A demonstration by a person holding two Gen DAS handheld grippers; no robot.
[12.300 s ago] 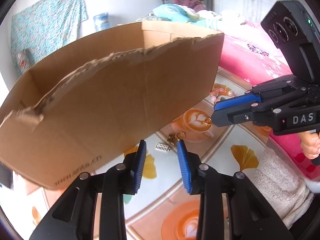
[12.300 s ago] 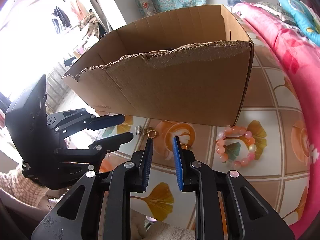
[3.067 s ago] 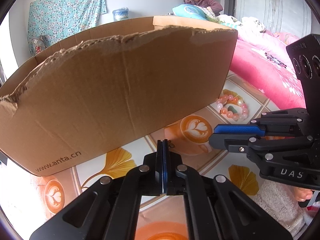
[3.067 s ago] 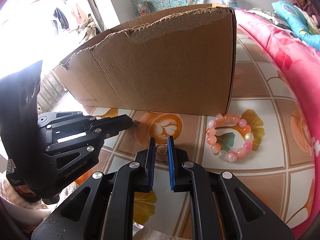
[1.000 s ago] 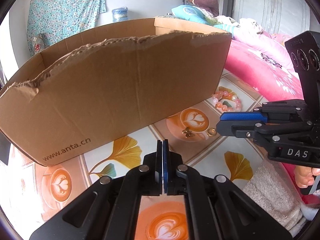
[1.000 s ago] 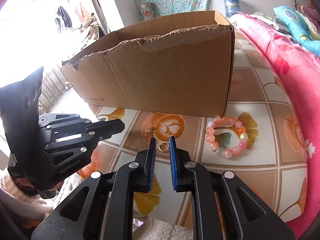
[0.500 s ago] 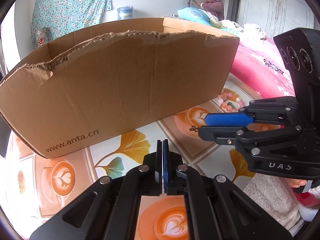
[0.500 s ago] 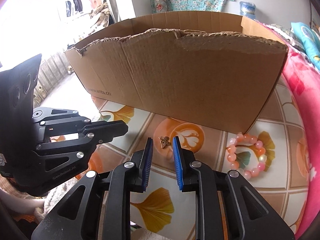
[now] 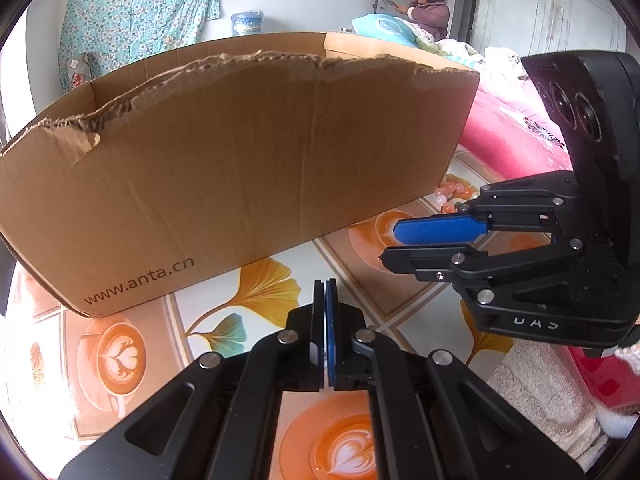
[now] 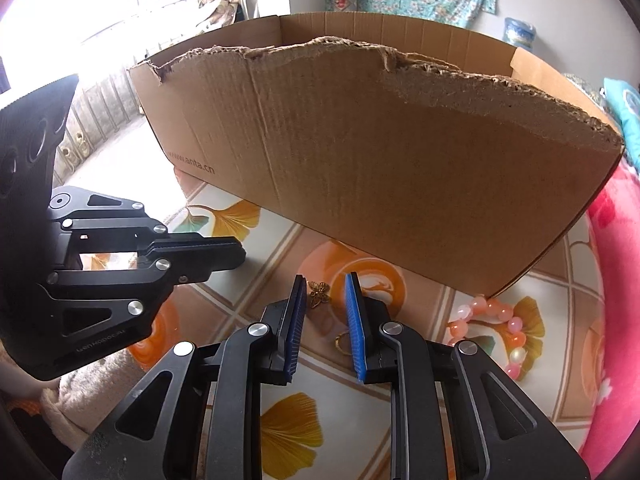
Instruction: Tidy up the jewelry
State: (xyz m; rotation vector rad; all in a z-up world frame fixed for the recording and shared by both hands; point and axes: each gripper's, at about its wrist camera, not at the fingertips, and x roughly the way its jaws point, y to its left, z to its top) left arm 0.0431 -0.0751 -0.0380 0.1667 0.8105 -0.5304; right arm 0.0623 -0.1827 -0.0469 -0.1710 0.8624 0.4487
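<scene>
Butterfly charm (image 10: 318,293), gold, lies on the patterned tabletop (image 10: 224,312) at centre frame in the right wrist view, between the right gripper (image 10: 326,292) tips, hard against the left pad; jaws parted, not pinching it. Gold ring (image 10: 343,339) sits lower, by the right pad. Left gripper (image 9: 325,286) fully closed, empty. Bead bracelet (image 10: 496,330) lower right, beside cardboard box (image 10: 400,152).

patterned tablecloth (image 9: 248,292), floral cloth on the wall (image 9: 136,20), pink bedding (image 9: 516,136), seated person (image 9: 432,10)
</scene>
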